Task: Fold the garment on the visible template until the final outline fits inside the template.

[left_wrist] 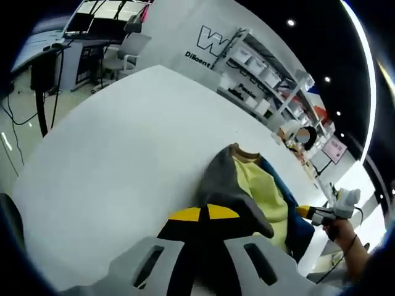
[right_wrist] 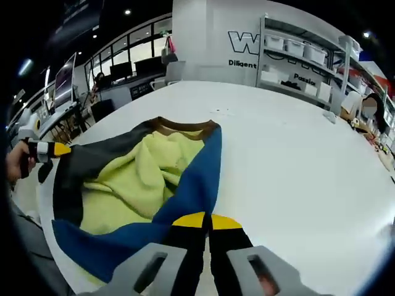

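Yellow fleece, grey fabric and blue fabric are making up the garment [right_wrist: 148, 179], which is lying rumpled on the white surface [right_wrist: 290, 154] with a brown collar [right_wrist: 185, 126] at its far end. In the right gripper view it is spreading from the grey sleeve side on the left, across the bunched yellow middle, to a blue band running diagonally down toward the near edge. In the left gripper view the same garment [left_wrist: 253, 191] is showing as a raised fold, grey on the left, yellow in the middle, blue at the right.

Desks with monitors and chairs [left_wrist: 120, 52] are standing beyond the surface at the left, and white shelving with bins [right_wrist: 302, 55] is rising against the wall at the right. Nothing is covering the garment except the jaws themselves.

The left hand-held gripper [left_wrist: 204, 216] is pinching the grey edge of the garment, its yellow-tipped jaws closed together on the cloth. The right hand-held gripper [right_wrist: 206, 222] is likewise pressing its jaws together at the blue edge, with the fabric caught between them. Each one is also appearing in the other's view, held in a hand [left_wrist: 342, 231] beside the surface.
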The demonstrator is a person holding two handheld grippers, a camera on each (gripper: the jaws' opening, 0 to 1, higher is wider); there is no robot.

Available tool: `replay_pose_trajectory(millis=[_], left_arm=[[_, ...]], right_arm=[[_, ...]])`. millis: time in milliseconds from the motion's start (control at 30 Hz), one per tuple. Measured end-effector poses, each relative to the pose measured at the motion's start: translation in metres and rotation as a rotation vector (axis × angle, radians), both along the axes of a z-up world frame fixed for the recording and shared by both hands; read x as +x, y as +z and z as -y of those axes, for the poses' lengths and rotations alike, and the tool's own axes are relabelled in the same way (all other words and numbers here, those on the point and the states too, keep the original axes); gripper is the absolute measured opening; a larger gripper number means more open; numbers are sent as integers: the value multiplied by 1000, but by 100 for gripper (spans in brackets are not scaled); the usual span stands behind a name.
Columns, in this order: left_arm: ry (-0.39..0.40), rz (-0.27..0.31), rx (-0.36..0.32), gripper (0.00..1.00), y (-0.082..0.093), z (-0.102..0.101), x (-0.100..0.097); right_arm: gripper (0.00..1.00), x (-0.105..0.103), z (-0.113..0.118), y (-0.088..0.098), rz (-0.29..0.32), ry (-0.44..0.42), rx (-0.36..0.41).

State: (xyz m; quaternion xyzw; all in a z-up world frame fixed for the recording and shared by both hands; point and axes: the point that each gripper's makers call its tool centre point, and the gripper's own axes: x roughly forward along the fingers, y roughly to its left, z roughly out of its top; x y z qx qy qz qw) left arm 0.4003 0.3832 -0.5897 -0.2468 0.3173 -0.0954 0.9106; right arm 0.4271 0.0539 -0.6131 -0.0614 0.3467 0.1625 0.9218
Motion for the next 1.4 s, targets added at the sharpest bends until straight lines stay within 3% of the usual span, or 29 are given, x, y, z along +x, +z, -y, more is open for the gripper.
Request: replay_pose_trajectory(millis=[600,900,1067,1400], left_arm=[[66,-8,87,0,-9,-56,55],[67,-24,110,0,-18,-64,63],[28,-52,180,0,-33,-67,71],[6,-64,248,0,-38,-69,80]], right_arm=[[0,13,46,-11,-34,-47,-43],[0,13,60,-15,-42,-58,-57],[0,19,76,-16,-52,-60,-79],[0,27,99,-20,-62,-60,-119]])
